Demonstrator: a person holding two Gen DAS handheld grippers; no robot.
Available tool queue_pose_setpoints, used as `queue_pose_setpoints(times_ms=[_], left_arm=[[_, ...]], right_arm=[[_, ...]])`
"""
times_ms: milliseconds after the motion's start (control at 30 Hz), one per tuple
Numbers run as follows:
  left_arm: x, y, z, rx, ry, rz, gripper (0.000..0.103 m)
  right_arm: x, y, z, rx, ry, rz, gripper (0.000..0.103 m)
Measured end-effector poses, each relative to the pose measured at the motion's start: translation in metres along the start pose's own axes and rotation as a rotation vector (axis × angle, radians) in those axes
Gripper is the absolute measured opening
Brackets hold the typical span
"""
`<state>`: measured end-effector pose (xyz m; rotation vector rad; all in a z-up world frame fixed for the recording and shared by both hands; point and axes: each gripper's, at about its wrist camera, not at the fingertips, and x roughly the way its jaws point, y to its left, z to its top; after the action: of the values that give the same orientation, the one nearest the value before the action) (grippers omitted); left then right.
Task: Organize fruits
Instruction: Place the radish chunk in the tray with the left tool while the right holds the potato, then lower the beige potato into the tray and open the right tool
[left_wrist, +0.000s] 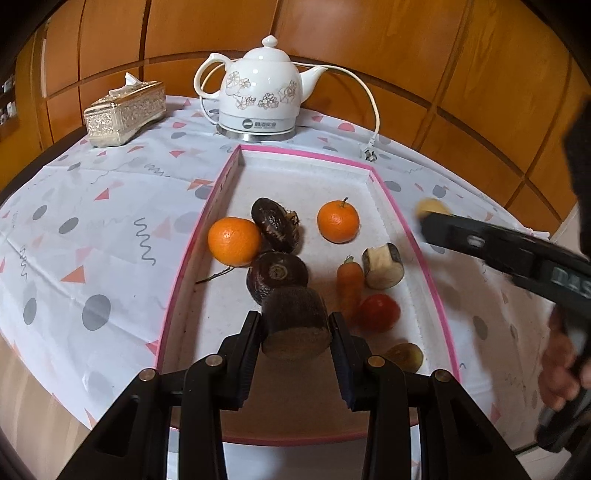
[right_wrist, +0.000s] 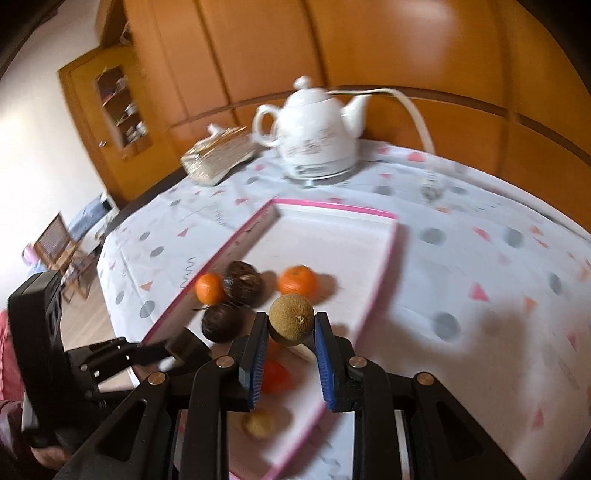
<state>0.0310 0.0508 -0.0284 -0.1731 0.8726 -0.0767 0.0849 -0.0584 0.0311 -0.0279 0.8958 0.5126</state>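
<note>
A white tray with a pink rim (left_wrist: 303, 153) (right_wrist: 332, 207) lies on the tablecloth. In it are two oranges (left_wrist: 234, 242) (left_wrist: 338, 221), two dark brown pieces (left_wrist: 275, 225) (left_wrist: 277, 275), a carrot (left_wrist: 349, 286), a tomato (left_wrist: 380, 312), a pale cut chunk (left_wrist: 384, 266) and a small brown fruit (left_wrist: 404, 356). Low over the tray's near end, my left gripper (left_wrist: 295, 322) is shut on a dark cut chunk (left_wrist: 295, 314). My right gripper (right_wrist: 291, 322) is shut on a round brown kiwi-like fruit (right_wrist: 291, 315), held above the tray's right side. The right wrist view is blurred.
A white flowered electric kettle (left_wrist: 258, 96) stands behind the tray, with its cord and plug (left_wrist: 369, 151) on the cloth. A gold tissue box (left_wrist: 125, 110) sits at the back left. Wooden panelling backs the table. A person's hand (left_wrist: 561, 369) grips the right tool.
</note>
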Motion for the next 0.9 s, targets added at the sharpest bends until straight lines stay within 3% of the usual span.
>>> queue_pose_setpoints(times_ms=[100,267,367,667,900], left_arm=[[0.0,0.0,0.001,0.011,-0.013,-0.003,0.048],[0.002,0.004,0.002,-0.01,-0.015,0.005,0.05],[0.003,0.004,0.002,-0.015,-0.008,0.01,0.05],[-0.003,0.0,0.005,-0.011,-0.027,0.037,0.05],[-0.016,-0.003,0.006,-0.008,-0.061,0.063,0.056]], right_arm=[[0.025,0.006,0.007,-0.011,0.041,0.019,0.025],[0.061,0.01,0.009,-0.027,0.122,0.015,0.025],[0.065,0.01,0.007,-0.024,0.128,0.002,0.028],[0.039,0.005,0.007,0.017,0.062,0.001,0.034],[0.001,0.0,-0.009,0.067,-0.015,-0.076,0.037]])
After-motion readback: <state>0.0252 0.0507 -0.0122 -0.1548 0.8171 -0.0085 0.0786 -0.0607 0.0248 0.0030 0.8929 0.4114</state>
